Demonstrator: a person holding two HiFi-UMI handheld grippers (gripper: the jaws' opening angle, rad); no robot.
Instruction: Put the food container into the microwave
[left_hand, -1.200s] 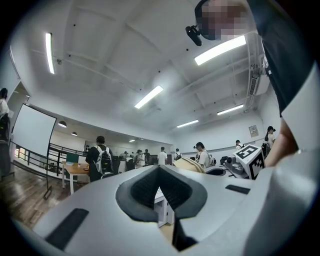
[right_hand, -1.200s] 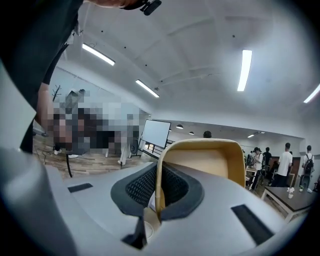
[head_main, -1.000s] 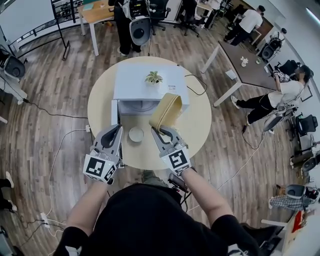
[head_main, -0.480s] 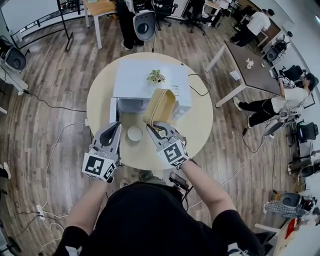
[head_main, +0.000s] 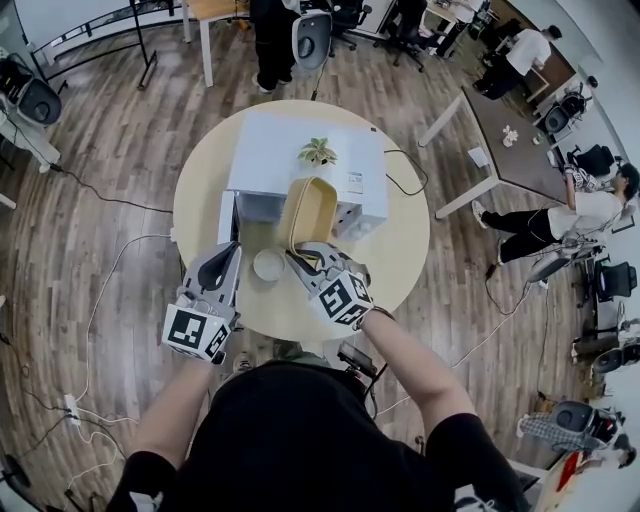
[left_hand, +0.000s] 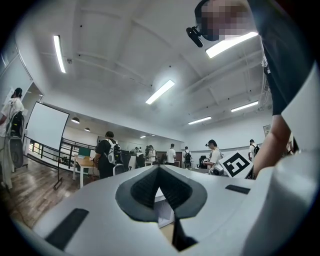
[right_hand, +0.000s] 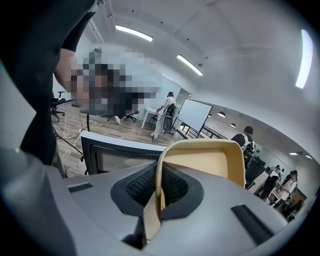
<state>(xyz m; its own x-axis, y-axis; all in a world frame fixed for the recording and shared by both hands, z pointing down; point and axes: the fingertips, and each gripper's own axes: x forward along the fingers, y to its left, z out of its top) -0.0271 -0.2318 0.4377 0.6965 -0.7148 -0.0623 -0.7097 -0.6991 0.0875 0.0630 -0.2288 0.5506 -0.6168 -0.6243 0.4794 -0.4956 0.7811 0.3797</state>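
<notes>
Food container, tan and tipped on edge, is clamped by its rim in the right gripper, at the front opening of the microwave (its door stands open). The left gripper, jaws together on nothing, hangs just before that door.

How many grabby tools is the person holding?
2. The left tool is shut and empty, over the near side of the round table. The right tool pinches the tan food container by its rim, in front of the microwave.

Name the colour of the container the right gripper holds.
Pale tan rectangular food container; right gripper view shows it best.
</notes>
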